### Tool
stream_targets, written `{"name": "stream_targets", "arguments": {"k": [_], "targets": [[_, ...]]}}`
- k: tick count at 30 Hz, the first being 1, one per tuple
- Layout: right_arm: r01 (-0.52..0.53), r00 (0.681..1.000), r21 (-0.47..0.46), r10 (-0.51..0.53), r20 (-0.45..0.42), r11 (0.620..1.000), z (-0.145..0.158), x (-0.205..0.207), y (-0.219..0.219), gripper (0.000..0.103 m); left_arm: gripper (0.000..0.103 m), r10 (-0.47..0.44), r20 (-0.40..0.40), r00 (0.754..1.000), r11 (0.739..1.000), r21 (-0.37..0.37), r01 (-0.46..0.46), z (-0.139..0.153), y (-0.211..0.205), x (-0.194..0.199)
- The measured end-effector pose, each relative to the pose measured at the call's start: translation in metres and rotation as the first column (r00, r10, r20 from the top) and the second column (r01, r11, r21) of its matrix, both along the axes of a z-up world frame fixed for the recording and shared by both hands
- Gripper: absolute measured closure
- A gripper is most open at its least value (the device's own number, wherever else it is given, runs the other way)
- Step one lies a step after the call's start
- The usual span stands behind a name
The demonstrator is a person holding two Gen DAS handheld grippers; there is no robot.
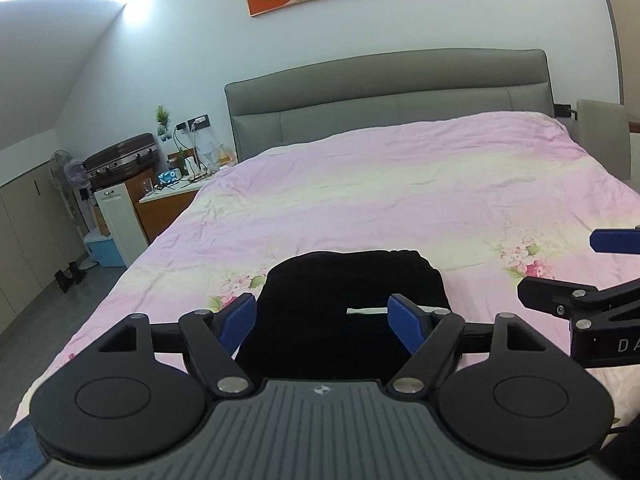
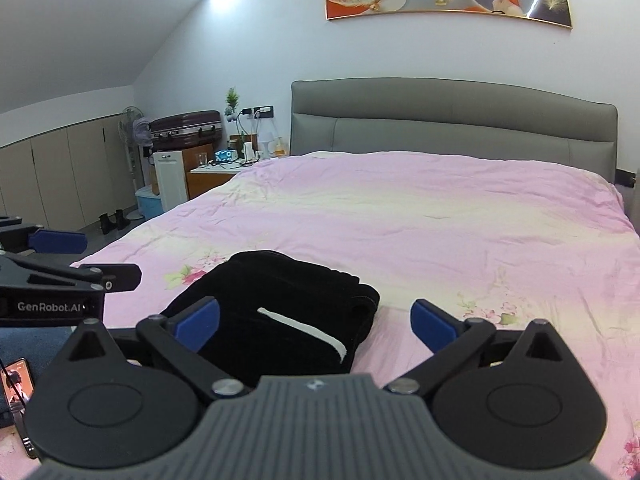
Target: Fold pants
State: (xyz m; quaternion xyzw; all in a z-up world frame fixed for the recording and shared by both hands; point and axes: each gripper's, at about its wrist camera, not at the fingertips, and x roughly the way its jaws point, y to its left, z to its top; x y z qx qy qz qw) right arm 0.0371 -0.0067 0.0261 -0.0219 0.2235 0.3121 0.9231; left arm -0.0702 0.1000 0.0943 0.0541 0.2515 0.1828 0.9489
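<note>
The black pants [image 1: 344,300] lie folded into a compact bundle on the pink floral bedspread [image 1: 400,184], near its front edge, with a white stripe showing on top. They also show in the right wrist view [image 2: 280,316]. My left gripper [image 1: 325,318] is open and empty, hovering just above and before the bundle. My right gripper [image 2: 316,322] is open and empty, to the right of the bundle. Each gripper shows at the edge of the other's view.
A grey headboard [image 2: 452,120] stands at the far end of the bed. A nightstand [image 2: 212,176] with clutter, a suitcase [image 2: 186,130], a fan and a blue bin stand to the left. A phone [image 2: 18,384] lies at the lower left.
</note>
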Motion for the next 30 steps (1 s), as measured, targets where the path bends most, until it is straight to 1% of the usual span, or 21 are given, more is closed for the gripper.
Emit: {"name": "stream_targets", "arguments": {"k": [1,3,5,7,9,12,15,17,20,28,30], "targets": [[0.010,1.000,0.006,-0.010,-0.011,1.000,-0.003,-0.001,-0.002,0.005,0.009,0.009,0.007,1.000,1.000,-0.004,-0.009,-0.003,0.000,0.000],[0.027,0.997,0.020,-0.026,-0.068,0.999,-0.015,0.001,-0.002,0.005,0.009,0.026,-0.001,1.000,0.999,-0.020,-0.026,-0.011,0.003,0.002],[0.043,0.994,0.034,-0.039,-0.105,0.999,-0.026,0.003,-0.001,0.005,0.009,0.037,-0.014,0.999,0.999,-0.032,-0.037,-0.019,0.007,0.005],[0.048,0.992,0.019,-0.046,-0.115,0.999,-0.034,0.004,0.000,0.005,0.009,0.047,-0.039,0.998,0.998,-0.050,-0.049,-0.029,0.011,0.006],[0.034,0.992,-0.006,-0.034,-0.121,0.999,-0.044,0.006,0.006,0.005,0.009,0.055,-0.055,0.997,0.996,-0.074,-0.059,-0.039,0.015,0.008],[0.015,0.989,-0.026,-0.019,-0.149,1.000,-0.057,0.011,0.015,0.005,0.009,0.061,-0.103,0.993,0.993,-0.091,-0.071,-0.058,0.019,0.012],[0.002,0.988,-0.045,-0.009,-0.152,0.999,-0.065,0.015,0.023,0.005,0.009,0.058,-0.128,0.990,0.990,-0.118,-0.073,-0.068,0.020,0.015],[-0.001,0.990,-0.061,-0.008,-0.143,0.998,-0.068,0.016,0.025,0.005,0.009,0.050,-0.132,0.990,0.989,-0.132,-0.068,-0.070,0.020,0.016],[0.001,0.989,-0.071,-0.012,-0.149,0.998,-0.072,0.019,0.028,0.005,0.009,0.051,-0.139,0.989,0.989,-0.132,-0.070,-0.071,0.018,0.018],[0.014,0.988,-0.052,-0.022,-0.153,0.999,-0.073,0.019,0.022,0.005,0.009,0.051,-0.138,0.989,0.986,-0.149,-0.072,-0.067,0.016,0.017],[0.011,0.987,-0.045,-0.018,-0.158,0.999,-0.071,0.018,0.021,0.005,0.009,0.052,-0.137,0.989,0.987,-0.142,-0.071,-0.065,0.015,0.016]]}}
